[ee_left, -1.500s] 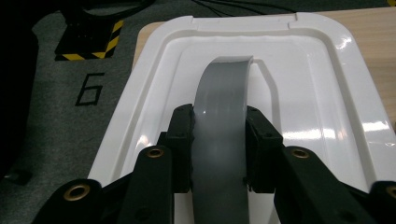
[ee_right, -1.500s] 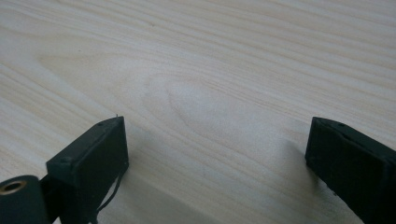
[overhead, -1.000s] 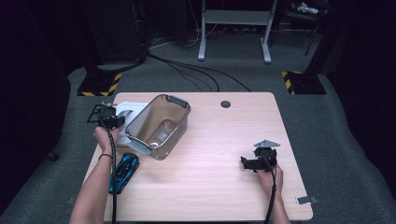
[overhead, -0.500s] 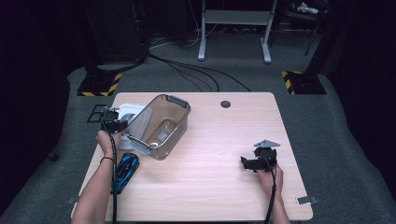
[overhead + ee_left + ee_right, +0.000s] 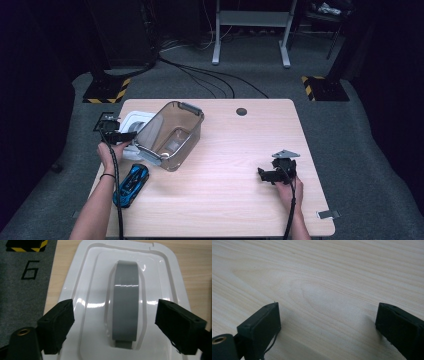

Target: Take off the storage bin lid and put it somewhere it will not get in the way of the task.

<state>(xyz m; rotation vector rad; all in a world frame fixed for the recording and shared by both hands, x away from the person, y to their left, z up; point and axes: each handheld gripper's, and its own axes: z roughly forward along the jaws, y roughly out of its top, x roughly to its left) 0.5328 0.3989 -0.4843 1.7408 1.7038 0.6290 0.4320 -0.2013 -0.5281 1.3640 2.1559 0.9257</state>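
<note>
My left gripper, jaws just opening, hangs over the lid; next, probably gripping its handle. Right gripper gapes empty.

Looks like a dim lab or test studio: grey carpet floor, hazard-striped black base plates, loose cables trailing behind a lone wooden table.

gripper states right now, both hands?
Left gripper: open, jaws have just been opening, over the white lid, nothing gripped.
Right gripper: open, empty, above the table.
</note>
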